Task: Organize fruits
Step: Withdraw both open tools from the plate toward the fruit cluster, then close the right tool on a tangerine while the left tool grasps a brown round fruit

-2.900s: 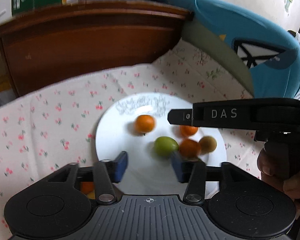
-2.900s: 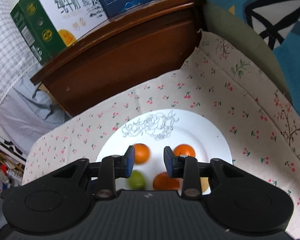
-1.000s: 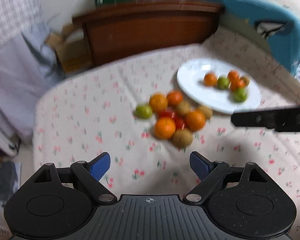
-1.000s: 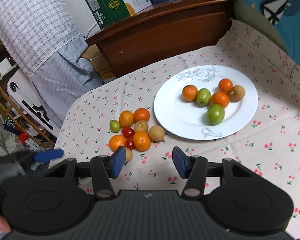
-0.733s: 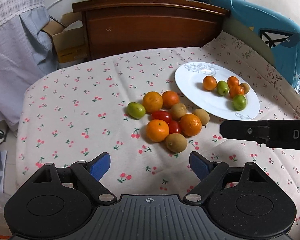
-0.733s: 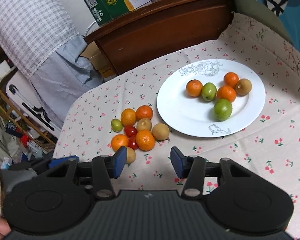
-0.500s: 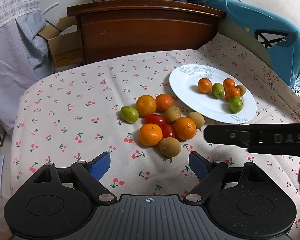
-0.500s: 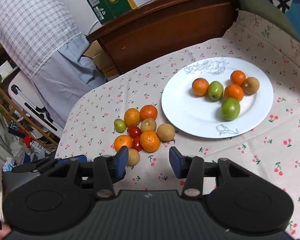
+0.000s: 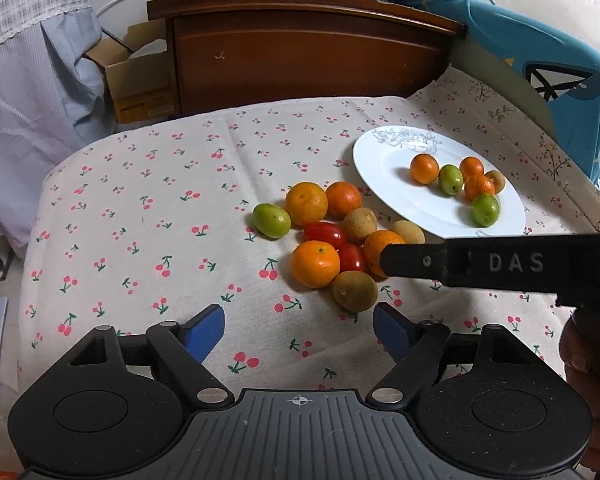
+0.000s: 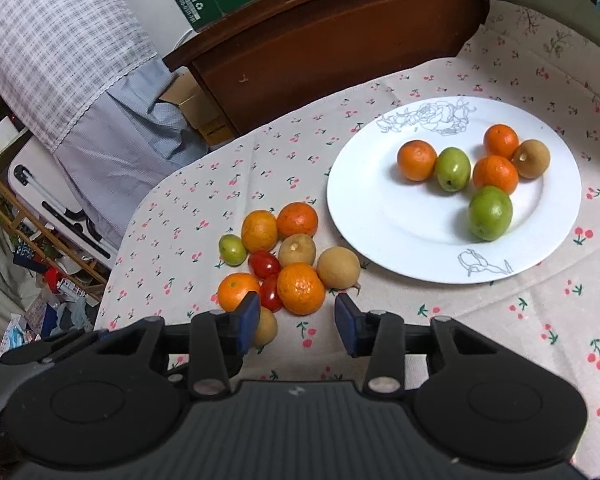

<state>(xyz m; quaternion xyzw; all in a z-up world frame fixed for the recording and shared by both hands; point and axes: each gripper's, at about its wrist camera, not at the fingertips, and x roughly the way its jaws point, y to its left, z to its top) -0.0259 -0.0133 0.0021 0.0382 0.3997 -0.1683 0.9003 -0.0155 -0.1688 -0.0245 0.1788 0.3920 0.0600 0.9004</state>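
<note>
R gripper [image 10: 296,318] jaws just been closing, empty, just near of loose fruit pile [image 10: 284,256]; L gripper [image 9: 299,330] spread wide, empty. Plate [image 10: 380,216] far right w/ six fruits.

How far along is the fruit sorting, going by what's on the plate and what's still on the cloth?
Six fruits already sit on the white plate. Neither gripper holds anything: the right gripper has just been closing, with nothing between its fingers, near an orange; the left gripper is open. Ten fruits remain in the pile on the cloth.
</note>
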